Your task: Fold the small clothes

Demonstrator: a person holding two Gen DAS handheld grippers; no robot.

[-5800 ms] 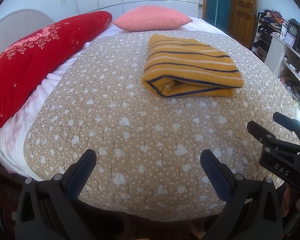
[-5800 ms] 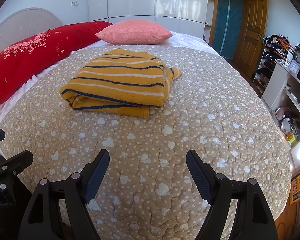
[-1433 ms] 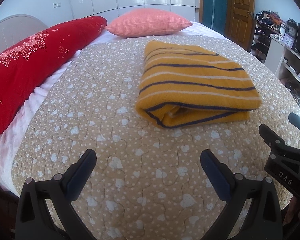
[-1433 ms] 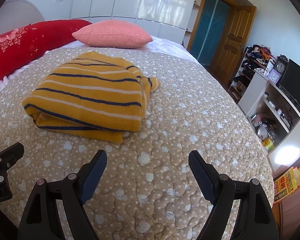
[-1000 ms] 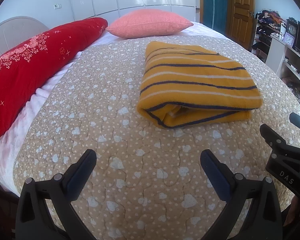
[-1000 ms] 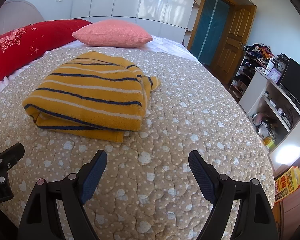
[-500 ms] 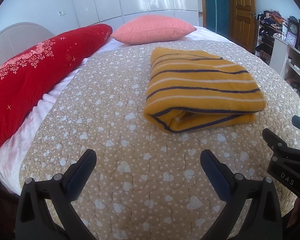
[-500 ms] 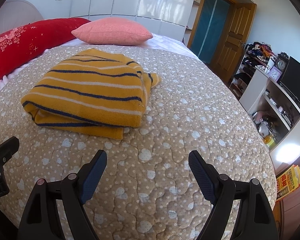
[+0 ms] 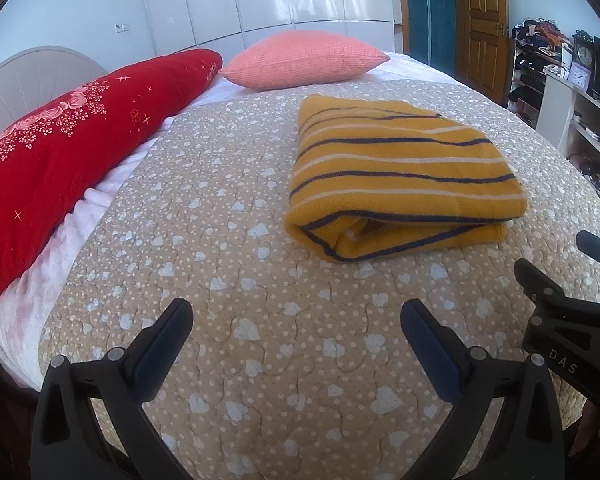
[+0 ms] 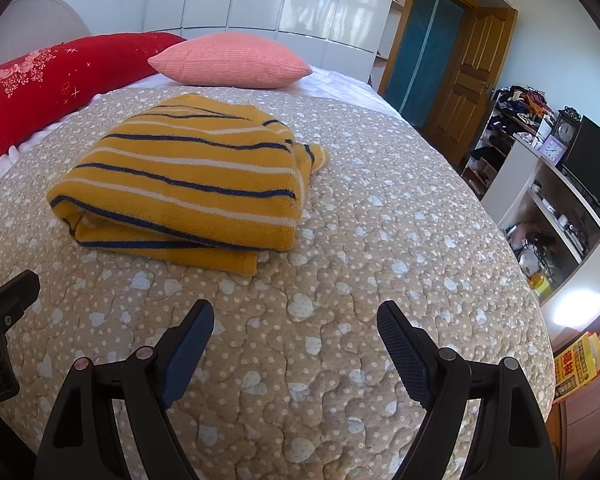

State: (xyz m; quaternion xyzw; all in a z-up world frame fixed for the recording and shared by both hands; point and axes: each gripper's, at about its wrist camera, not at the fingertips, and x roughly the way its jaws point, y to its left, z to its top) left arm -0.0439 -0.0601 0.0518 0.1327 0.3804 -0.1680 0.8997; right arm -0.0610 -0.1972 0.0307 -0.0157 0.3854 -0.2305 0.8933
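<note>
A mustard-yellow garment with dark blue and white stripes (image 9: 400,172) lies folded in a thick rectangle on the beige heart-patterned quilt (image 9: 228,240); it also shows in the right wrist view (image 10: 192,180), with a small piece sticking out at its far right corner. My left gripper (image 9: 296,320) is open and empty, hovering over the quilt short of the garment. My right gripper (image 10: 296,320) is open and empty, over the quilt in front of the garment's right end. Part of the right gripper (image 9: 564,320) shows at the right edge of the left wrist view.
A long red pillow (image 9: 60,152) lies along the bed's left side and a pink pillow (image 9: 304,60) at the head. White wardrobes (image 10: 260,4) stand behind. A wooden door (image 10: 472,76) and cluttered white shelves (image 10: 540,184) are to the right of the bed.
Both grippers have drawn back a little and stayed open. The folded garment has not moved on the quilt.
</note>
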